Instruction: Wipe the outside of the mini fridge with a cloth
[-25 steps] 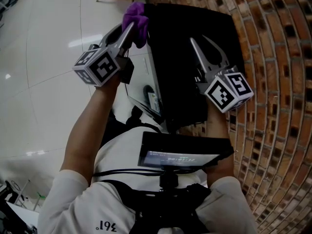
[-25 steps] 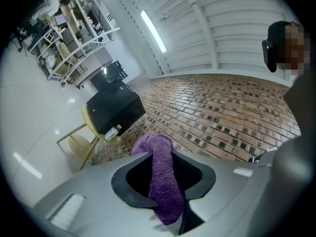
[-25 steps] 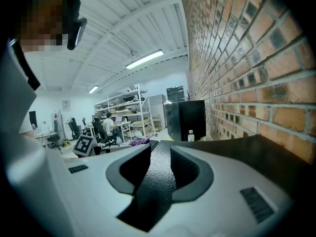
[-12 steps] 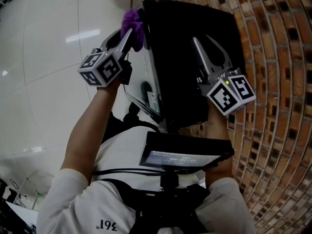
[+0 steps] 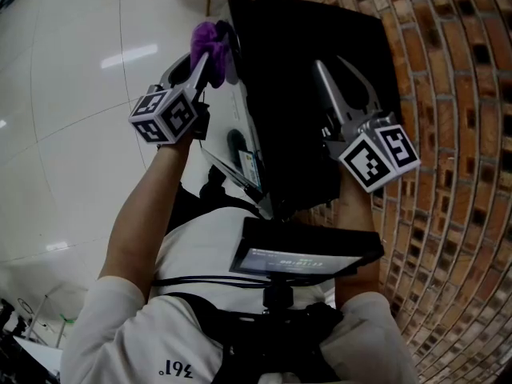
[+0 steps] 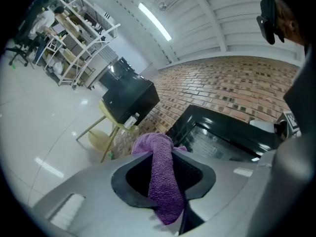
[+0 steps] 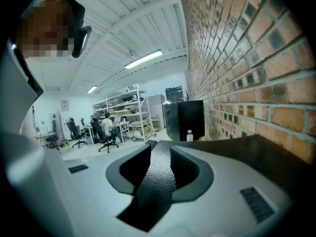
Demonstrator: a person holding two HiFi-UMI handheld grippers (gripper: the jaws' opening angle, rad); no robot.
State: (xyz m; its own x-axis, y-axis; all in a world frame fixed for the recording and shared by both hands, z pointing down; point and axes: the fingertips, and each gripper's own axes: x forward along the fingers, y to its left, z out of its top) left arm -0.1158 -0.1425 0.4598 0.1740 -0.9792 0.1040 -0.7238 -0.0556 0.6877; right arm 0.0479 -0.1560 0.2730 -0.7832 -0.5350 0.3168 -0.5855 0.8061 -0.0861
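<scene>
A lab-like workroom: stocked shelving, office chairs, ceiling strip lights, brick wall.

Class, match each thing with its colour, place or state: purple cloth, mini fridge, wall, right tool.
1. purple cloth
2. mini fridge
3. wall
4. right tool

a. over the fridge's top
b. brick
c. clamped in the left tool
d. black

Pairs: 1-c, 2-d, 3-b, 4-a.
</scene>
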